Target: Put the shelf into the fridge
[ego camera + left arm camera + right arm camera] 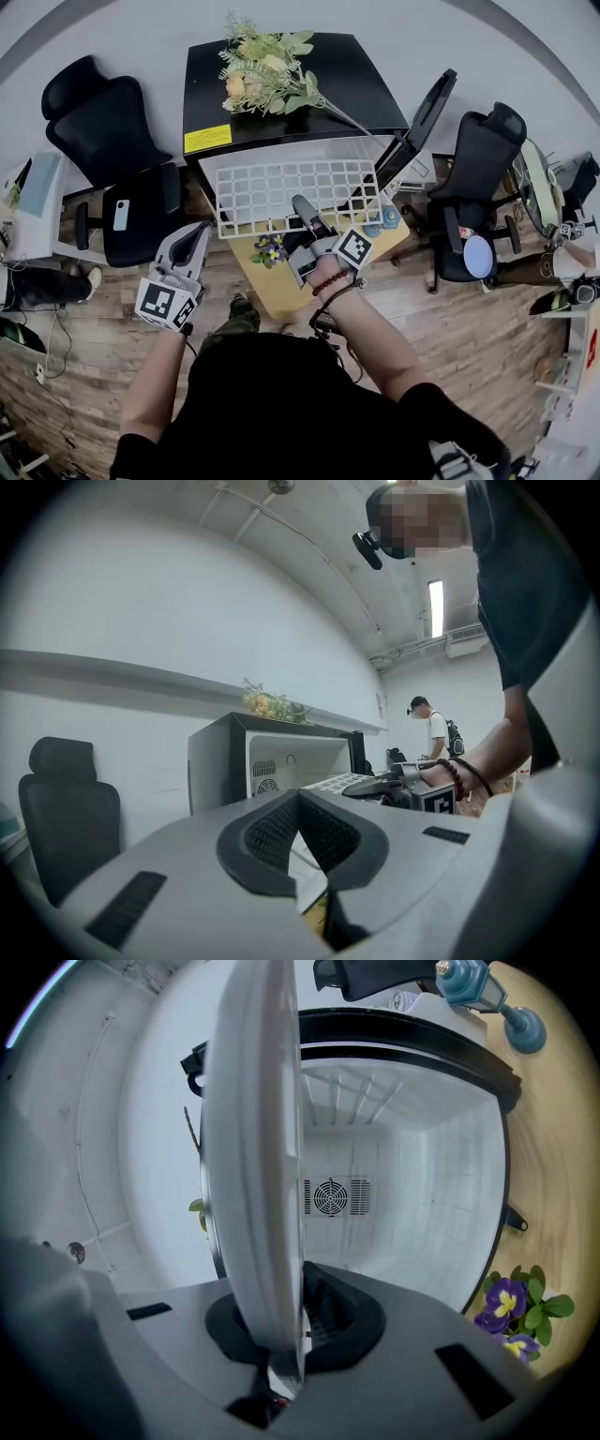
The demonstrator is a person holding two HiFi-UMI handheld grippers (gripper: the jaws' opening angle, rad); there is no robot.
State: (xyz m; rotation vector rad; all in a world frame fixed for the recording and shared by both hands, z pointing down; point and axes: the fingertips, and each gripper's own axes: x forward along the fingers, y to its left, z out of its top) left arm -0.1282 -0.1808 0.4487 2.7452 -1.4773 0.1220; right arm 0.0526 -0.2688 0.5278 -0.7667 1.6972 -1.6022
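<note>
At the fridge (281,84) mouth, right gripper (305,214) clamps the shelf (272,192), long axis crosswise; left gripper (195,242) closed.

Wood-plank floor (75,366), pale wall (525,66) — black office chair (103,131) at left.

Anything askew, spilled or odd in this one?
Nothing damaged or spilled. The white shelf sticks out of the open fridge, clamped at its front edge by the right gripper. Only oddity: a bouquet lying on the fridge's top.
</note>
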